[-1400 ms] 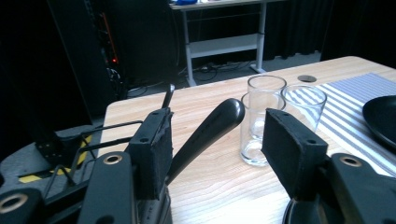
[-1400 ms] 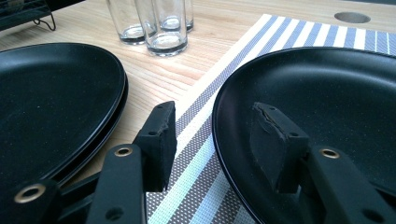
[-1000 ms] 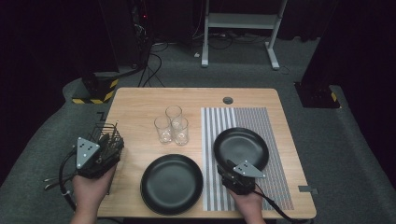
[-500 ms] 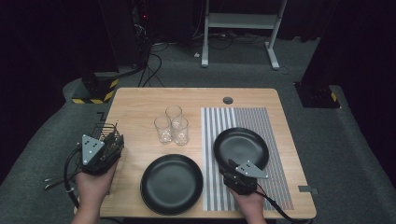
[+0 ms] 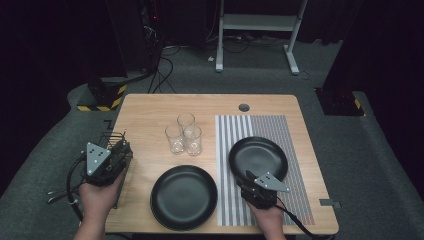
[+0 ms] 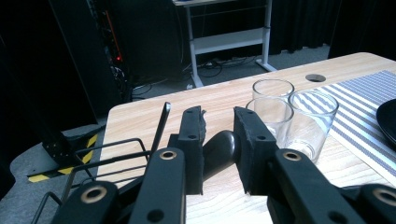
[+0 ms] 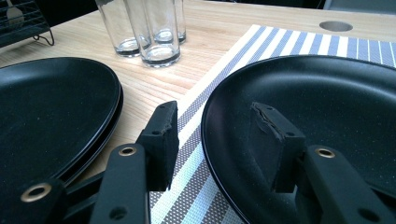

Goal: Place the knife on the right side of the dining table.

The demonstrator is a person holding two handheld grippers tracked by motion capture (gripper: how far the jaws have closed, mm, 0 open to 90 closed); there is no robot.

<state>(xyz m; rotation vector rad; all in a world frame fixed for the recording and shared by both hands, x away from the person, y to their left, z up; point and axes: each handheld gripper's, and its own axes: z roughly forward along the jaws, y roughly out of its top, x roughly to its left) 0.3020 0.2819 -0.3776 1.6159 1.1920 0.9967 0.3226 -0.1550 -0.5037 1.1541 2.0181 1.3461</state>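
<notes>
- High view: the left gripper (image 5: 106, 159) hangs over the black wire rack (image 5: 114, 138) at the table's (image 5: 150, 107) left edge, while the right gripper (image 5: 253, 185) sits at the near rim of the black plate (image 5: 258, 157) lying on the striped mat (image 5: 280, 130). A second dark plate (image 5: 184, 196) rests on bare wood between the hands, and three glasses (image 5: 183, 137) stand clustered behind it.
- Left gripper view: the jaws have just been closing, and a dark rounded utensil handle (image 6: 218, 151) now sits between them; the pads appear to press on both its sides, so I judge it grasped. The rack's wires (image 6: 112, 149) and another upright handle (image 6: 162, 122) lie just to the side.
- Right gripper view: the jaws straddle the plate's rim (image 7: 208, 140), one pad outside above the mat (image 7: 280, 44), the other inside over the plate; neither visibly pinches it, so they read as released.
- Step in hand, as I judge it: taking a utensil out of the rack. The next move calls for a straight lift clear of the wires, then carrying it toward a plate.
</notes>
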